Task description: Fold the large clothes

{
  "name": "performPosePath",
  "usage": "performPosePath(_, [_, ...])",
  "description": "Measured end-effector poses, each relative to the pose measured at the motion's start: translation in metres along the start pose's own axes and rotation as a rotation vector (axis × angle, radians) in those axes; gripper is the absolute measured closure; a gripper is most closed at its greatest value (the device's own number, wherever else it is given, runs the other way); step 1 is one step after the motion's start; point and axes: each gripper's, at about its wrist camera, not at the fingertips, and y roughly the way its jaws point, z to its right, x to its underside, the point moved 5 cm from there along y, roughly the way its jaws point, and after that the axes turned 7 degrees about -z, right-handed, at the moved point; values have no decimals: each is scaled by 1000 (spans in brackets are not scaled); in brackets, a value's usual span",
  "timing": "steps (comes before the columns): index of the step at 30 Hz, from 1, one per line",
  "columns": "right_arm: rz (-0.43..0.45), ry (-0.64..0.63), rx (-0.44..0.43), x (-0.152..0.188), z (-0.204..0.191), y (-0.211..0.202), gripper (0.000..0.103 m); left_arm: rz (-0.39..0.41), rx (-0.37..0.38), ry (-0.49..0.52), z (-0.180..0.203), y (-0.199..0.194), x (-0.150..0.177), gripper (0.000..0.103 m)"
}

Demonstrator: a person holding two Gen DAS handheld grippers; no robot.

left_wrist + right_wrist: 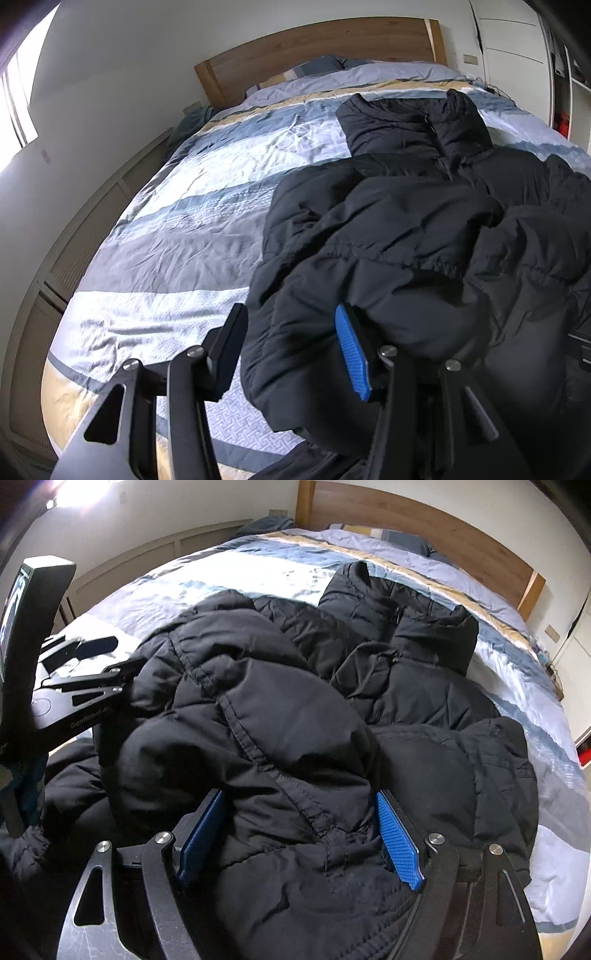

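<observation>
A black puffer jacket [406, 229] lies crumpled on the striped duvet [177, 229], its collar end toward the headboard. In the left wrist view my left gripper [291, 350] is shut on a thick fold at the jacket's near left edge, the padded fabric filling the gap up to the blue pad [351, 354]. The right wrist view shows my right gripper [299, 834] closed on a bulky bunch of the jacket [295, 664], with a stitched seam running between its blue pads [399, 842]. The left gripper [92, 664] also shows at the left, against the jacket's side.
The bed's wooden headboard [314, 48] and pillows are at the far end. A low panelled wall unit [85, 236] runs along the bed's left side under a bright window. White cupboards [517, 55] and a red item [563, 125] stand at the right.
</observation>
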Motion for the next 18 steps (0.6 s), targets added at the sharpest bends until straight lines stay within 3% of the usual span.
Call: performPosePath(18, [7,4,-46,13,7,29,13,-19,58,-34,7,26,13,55])
